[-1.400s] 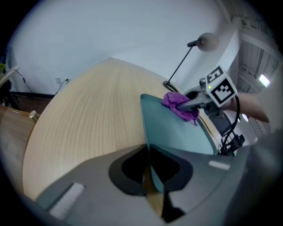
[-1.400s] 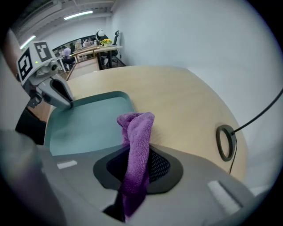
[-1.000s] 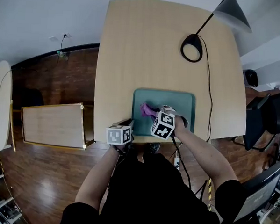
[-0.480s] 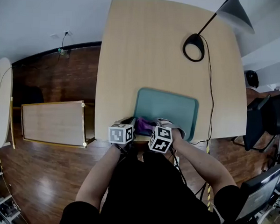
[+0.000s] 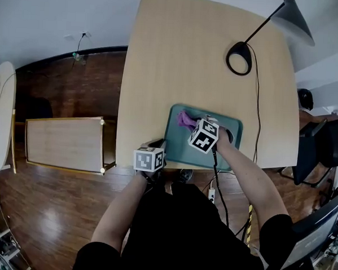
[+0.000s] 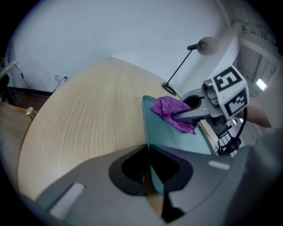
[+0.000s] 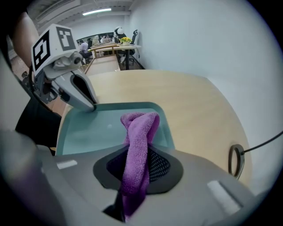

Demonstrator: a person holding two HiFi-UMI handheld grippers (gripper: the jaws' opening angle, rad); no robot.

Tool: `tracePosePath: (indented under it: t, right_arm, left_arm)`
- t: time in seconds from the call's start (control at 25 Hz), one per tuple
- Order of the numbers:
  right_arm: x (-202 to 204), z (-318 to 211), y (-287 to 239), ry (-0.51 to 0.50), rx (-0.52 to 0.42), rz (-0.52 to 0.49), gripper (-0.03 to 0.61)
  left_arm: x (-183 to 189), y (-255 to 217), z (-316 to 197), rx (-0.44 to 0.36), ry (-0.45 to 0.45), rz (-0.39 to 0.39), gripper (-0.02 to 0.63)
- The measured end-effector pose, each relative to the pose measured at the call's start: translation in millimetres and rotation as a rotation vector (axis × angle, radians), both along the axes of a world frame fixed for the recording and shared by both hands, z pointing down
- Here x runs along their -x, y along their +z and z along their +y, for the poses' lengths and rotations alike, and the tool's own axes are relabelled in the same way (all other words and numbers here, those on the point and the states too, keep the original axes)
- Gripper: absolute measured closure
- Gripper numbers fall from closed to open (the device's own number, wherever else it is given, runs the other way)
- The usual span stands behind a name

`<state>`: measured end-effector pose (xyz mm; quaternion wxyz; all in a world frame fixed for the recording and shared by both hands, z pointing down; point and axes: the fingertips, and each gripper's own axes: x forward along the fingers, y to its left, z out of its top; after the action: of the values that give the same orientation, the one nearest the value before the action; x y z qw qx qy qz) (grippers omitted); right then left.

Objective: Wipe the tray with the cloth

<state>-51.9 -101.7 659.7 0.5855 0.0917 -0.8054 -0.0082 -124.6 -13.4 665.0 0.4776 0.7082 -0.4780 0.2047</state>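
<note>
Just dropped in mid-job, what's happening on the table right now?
A person works two handheld grippers at a wooden table. The left gripper is clamped on the near left rim of the teal tray, apparently steadying it. The right gripper is shut on a purple cloth, which lies on the tray's far left part.

The place reads as an office workspace: a pale wooden table [image 5: 178, 75] carrying a black desk lamp [image 5: 296, 22], dark swivel chairs [image 5: 320, 142] and a screen [image 5: 306, 240] beside it, wood flooring [image 5: 46, 221], and people at further desks [image 7: 110, 45] under a ceiling strip light [image 7: 96, 11].
</note>
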Motion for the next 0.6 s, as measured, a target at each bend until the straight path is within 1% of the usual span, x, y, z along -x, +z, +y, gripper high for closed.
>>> tracePosePath:
  t: [0.24,0.36,0.52,0.6]
  right_arm:
    - [2.8,-40.2,-1.7,0.019,-0.071,0.047,0.511]
    - [8.1,-51.5,-5.6,0.030,-0.101,0.051,0.511]
    - [29.2,-58.2,-5.7,0.026,-0.166,0.051,0.511]
    - [47.2,-54.5,-6.1,0.014,-0.174,0.036,0.512]
  left_arm:
    - [3.3,-5.5,-0.9,0.009,-0.009,-0.012,0.572]
    - [0.5,-6.6,-0.1,0.006,-0.003,-0.014,0.572]
    - [1.7,-6.0,0.3,-0.003,0.008,-0.016,0.557]
    - [2.4,-5.0,0.5,-0.004,0.008,-0.005,0.554]
